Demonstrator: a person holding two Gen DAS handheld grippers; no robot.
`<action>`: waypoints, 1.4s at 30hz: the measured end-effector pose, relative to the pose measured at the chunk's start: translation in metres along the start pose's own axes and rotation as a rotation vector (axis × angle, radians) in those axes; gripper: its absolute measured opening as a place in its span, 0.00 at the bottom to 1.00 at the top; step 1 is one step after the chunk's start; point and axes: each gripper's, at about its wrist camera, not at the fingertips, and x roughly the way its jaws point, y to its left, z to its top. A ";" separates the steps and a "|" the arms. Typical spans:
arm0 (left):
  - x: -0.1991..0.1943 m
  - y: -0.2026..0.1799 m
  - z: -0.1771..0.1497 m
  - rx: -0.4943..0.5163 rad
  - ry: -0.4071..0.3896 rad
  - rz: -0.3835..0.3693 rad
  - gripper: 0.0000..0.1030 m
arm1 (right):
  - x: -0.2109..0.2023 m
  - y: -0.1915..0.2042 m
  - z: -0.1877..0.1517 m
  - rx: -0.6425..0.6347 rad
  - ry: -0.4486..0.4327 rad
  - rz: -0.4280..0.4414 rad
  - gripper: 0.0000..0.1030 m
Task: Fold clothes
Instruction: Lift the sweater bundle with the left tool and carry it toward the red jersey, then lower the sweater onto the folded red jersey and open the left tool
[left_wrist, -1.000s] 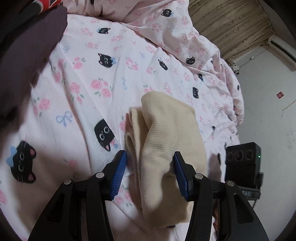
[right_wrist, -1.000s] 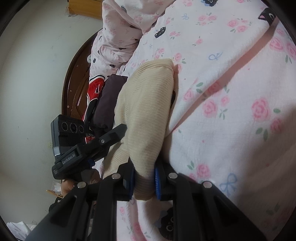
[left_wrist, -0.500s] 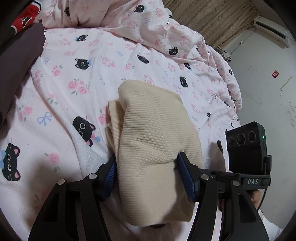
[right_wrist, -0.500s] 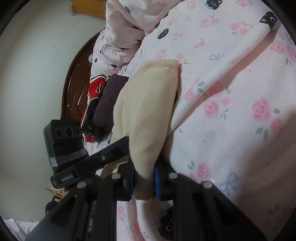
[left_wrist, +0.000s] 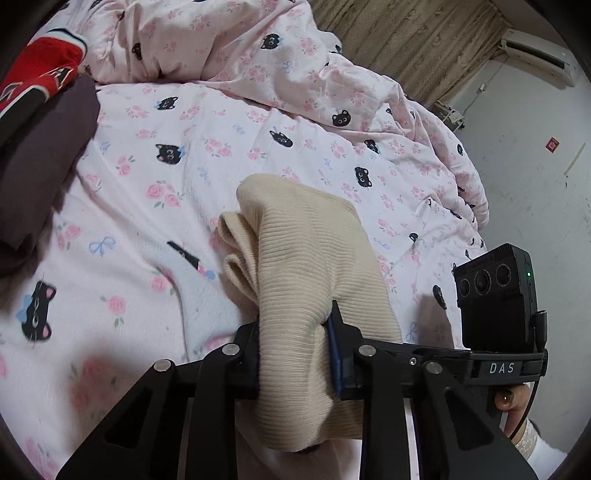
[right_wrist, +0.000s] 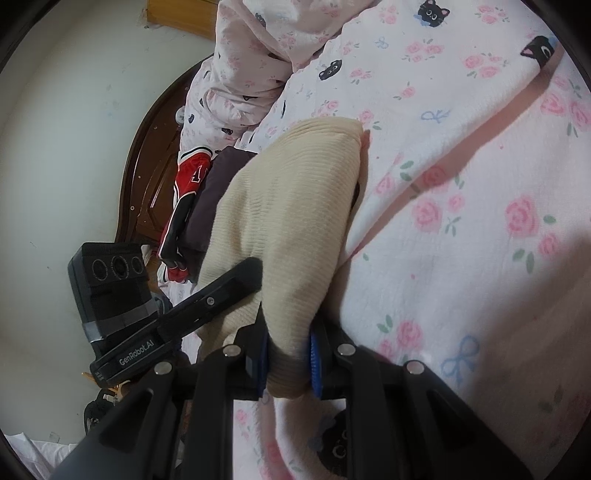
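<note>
Both tongs are pinching the cream ribbed garment (left_wrist: 306, 266) at the lower middle of each frame: left tongs (left_wrist: 295, 354) and right tongs (right_wrist: 290, 356) are clamping its near edge, probably keeping the folded bundle together above the bed (left_wrist: 155, 258).

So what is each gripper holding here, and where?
Both the left gripper and right gripper clamp the folded beige knit garment at its near end.

Black left tool (left_wrist: 295, 354), blue pads, silver screws, white "DAS" lettering, white lace cuff
</note>
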 end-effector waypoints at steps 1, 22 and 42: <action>-0.002 -0.001 -0.001 -0.010 0.004 -0.001 0.21 | -0.001 0.002 -0.001 0.001 0.001 -0.006 0.18; -0.097 -0.026 -0.010 -0.023 -0.099 -0.017 0.16 | -0.046 0.096 -0.023 -0.190 -0.021 -0.063 0.18; -0.179 0.154 0.090 -0.170 -0.302 0.167 0.16 | 0.135 0.257 0.085 -0.415 0.079 -0.042 0.18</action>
